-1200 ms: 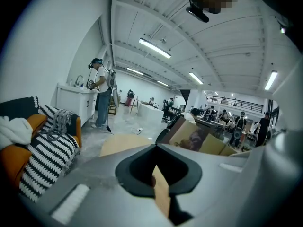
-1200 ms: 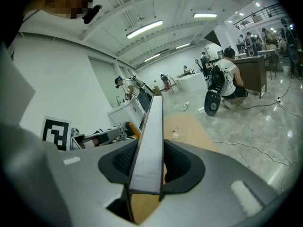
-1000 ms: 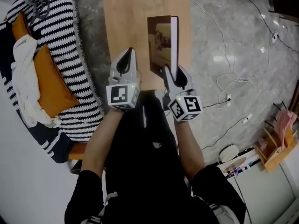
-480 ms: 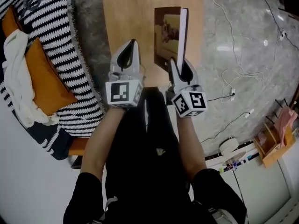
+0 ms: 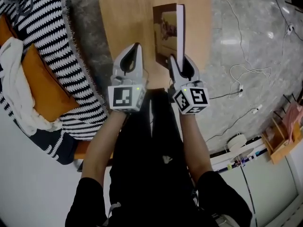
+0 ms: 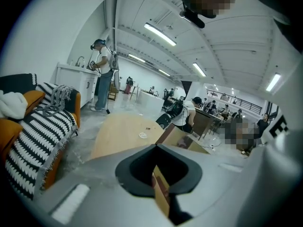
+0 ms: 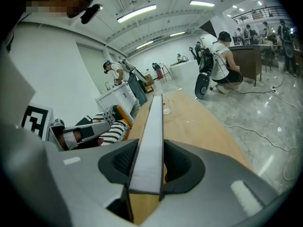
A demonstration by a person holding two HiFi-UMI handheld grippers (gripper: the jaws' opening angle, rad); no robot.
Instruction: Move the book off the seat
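A brown-covered book [image 5: 168, 30] stands on its edge above the wooden table [image 5: 128, 18], spine up and page block toward me. My right gripper [image 5: 174, 58] is shut on its near end. In the right gripper view the white page edge [image 7: 150, 136] runs straight out between the jaws over the table [image 7: 199, 122]. My left gripper [image 5: 137, 45] hovers beside it to the left, shut with nothing in it. From the left gripper view [image 6: 158, 193] the book [image 6: 182, 138] shows just to the right.
The seat, a sofa with a black-and-white striped blanket [image 5: 47, 46], an orange cushion [image 5: 28, 79] and a white cloth [image 5: 12, 84], lies left of the table. Cables [image 5: 236, 79] trail over the marble floor on the right. People stand in the room beyond.
The sofa has slid leftward in the head view. Both grippers have edged slightly farther over the table. The book stays clamped on edge in the right gripper.
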